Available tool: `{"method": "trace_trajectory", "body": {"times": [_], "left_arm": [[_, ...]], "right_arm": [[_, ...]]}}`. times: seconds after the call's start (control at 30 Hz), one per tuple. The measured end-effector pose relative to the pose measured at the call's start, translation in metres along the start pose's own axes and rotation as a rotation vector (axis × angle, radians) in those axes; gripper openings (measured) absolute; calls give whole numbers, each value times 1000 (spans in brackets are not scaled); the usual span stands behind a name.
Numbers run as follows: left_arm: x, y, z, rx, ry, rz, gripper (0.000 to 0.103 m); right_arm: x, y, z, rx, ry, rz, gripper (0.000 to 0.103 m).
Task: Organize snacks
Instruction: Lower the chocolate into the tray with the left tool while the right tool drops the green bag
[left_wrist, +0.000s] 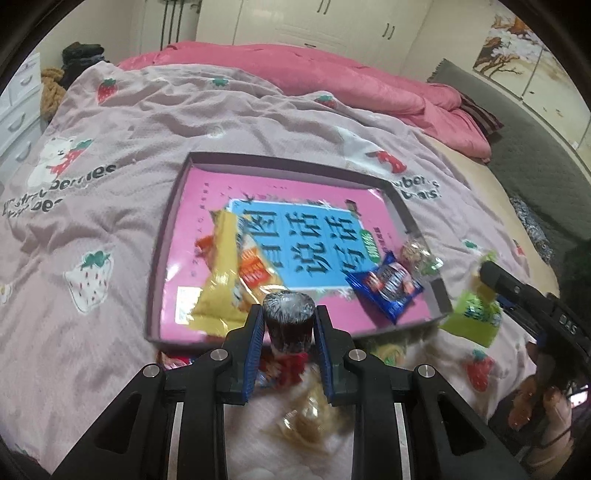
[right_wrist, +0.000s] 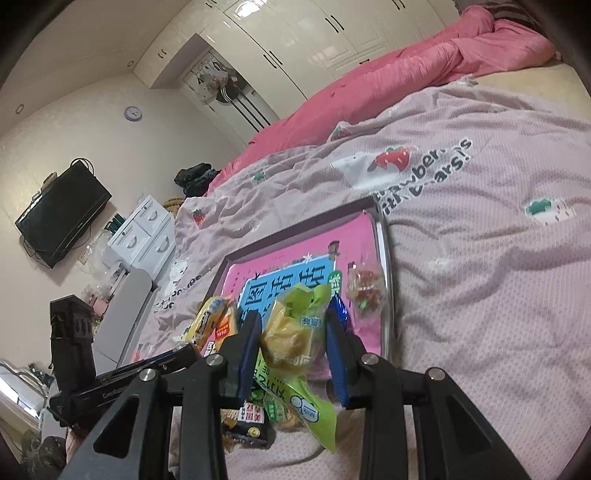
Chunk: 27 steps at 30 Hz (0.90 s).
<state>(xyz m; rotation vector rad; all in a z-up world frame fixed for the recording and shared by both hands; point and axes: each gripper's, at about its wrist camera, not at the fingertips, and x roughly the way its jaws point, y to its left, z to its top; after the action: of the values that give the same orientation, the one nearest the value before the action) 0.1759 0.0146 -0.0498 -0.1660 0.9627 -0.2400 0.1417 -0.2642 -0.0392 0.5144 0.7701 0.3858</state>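
Observation:
A shallow box (left_wrist: 173, 206) with a pink and blue book lining its floor lies on the strawberry-print blanket. In it are a yellow packet (left_wrist: 221, 273), a blue packet (left_wrist: 384, 288) and a clear wrapped sweet (left_wrist: 417, 251). My left gripper (left_wrist: 289, 321) is shut on a dark round jelly cup (left_wrist: 289, 314), held above the box's near edge. My right gripper (right_wrist: 291, 339) is shut on a green snack packet (right_wrist: 291, 332), just before the box (right_wrist: 384, 236). The right gripper with the green packet (left_wrist: 472, 317) shows at the right in the left wrist view.
More loose snacks lie on the blanket near me, under the left gripper (left_wrist: 306, 424) and under the right one (right_wrist: 255, 417). A pink quilt (left_wrist: 332, 74) is heaped across the far side of the bed. White drawers (right_wrist: 144, 236) stand left of the bed.

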Motion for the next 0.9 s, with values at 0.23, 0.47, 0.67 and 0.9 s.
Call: {"method": "trace_trajectory", "body": {"times": [0.23, 0.47, 0.67, 0.9], "left_arm": [[15, 17, 10, -31, 1, 31, 27], [28, 26, 14, -38, 0, 43, 27], [33, 36, 13, -55, 9, 72, 27], [41, 38, 10, -54, 29, 76, 27]], "right_arm": [[4, -5, 5, 10, -5, -6, 34], [8, -8, 7, 12, -8, -15, 34], [12, -11, 10, 4, -13, -40, 34], [25, -6, 12, -80, -4, -99, 34]]}}
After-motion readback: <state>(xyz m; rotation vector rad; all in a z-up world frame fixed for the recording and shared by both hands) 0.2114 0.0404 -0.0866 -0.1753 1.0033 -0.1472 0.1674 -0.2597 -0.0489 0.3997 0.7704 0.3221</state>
